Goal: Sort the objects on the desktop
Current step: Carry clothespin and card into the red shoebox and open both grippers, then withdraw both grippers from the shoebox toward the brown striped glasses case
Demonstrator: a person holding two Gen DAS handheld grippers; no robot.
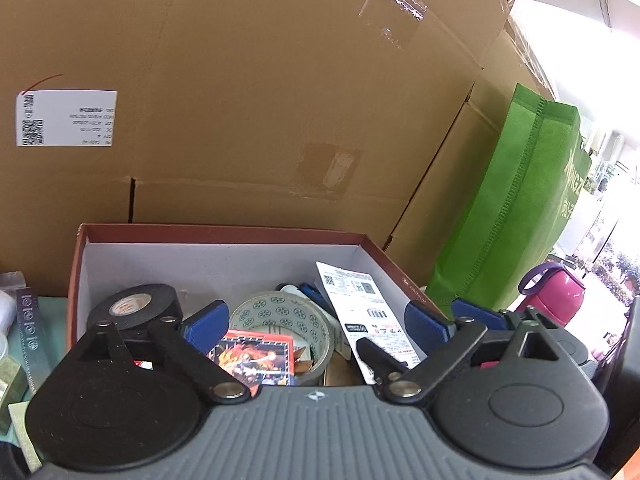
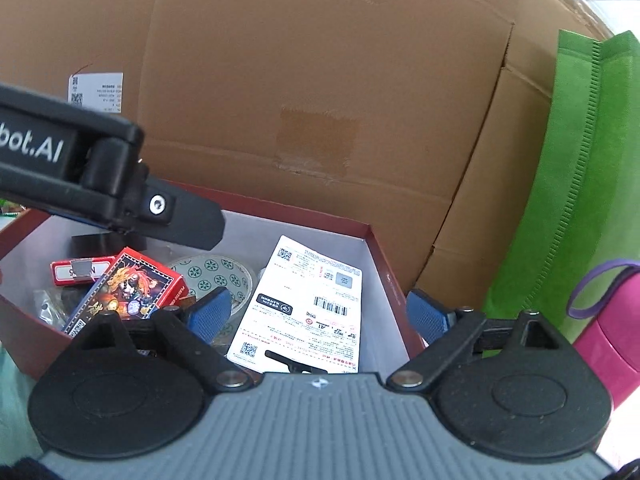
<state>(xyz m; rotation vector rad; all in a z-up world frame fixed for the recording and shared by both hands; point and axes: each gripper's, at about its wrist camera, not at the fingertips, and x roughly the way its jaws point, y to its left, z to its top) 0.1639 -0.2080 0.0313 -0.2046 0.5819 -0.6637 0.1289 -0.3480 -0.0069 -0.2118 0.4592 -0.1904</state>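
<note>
Sorting looks well along: the red-rimmed box (image 2: 372, 240) at the centre of both views already holds a black tape roll (image 1: 136, 306), a patterned tape roll (image 1: 280, 316), a card pack (image 2: 132, 292) and a printed packet (image 2: 308, 304). Both the left gripper (image 1: 316, 324) and the right gripper (image 2: 320, 308) hover over it with jaws wide and nothing between the pads. Small items at the left edge of the left view seem unsorted. Cardboard cartons (image 1: 260, 100) fill the background; a green bag (image 2: 580, 184) and pink bottle (image 2: 616, 328) stand right.
</note>
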